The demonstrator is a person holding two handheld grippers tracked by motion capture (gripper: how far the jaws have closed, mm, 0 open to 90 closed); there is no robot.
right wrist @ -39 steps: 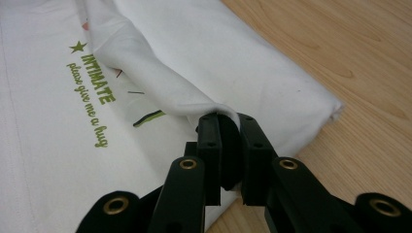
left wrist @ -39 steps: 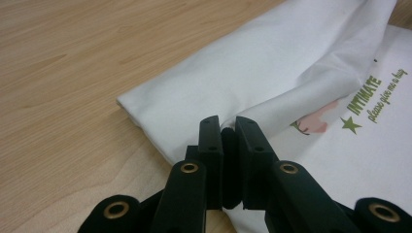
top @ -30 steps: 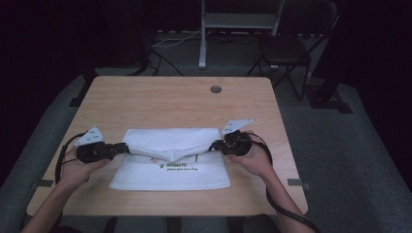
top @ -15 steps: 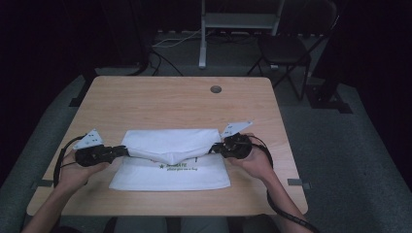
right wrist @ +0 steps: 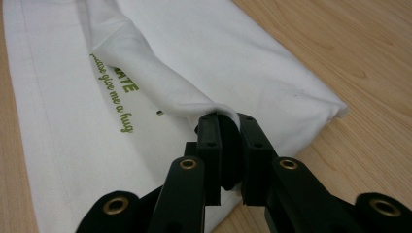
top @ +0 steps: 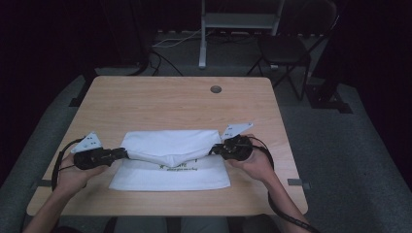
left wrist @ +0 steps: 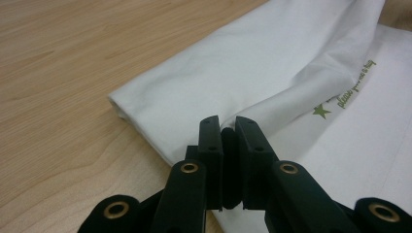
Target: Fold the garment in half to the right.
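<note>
A white T-shirt with green lettering is being folded near the front edge of the wooden table. The far half is already drawn over toward the near hem; the fold is not yet laid flat. Its two corners are pinched by the clenched left gripper and right gripper. The cloth sags at the middle.

Green print partly under fold

- White T-shirt with green print, lying flat near the table's front edge.
- Its far half is folded toward the near hem, sagging mid-fold.
</note>
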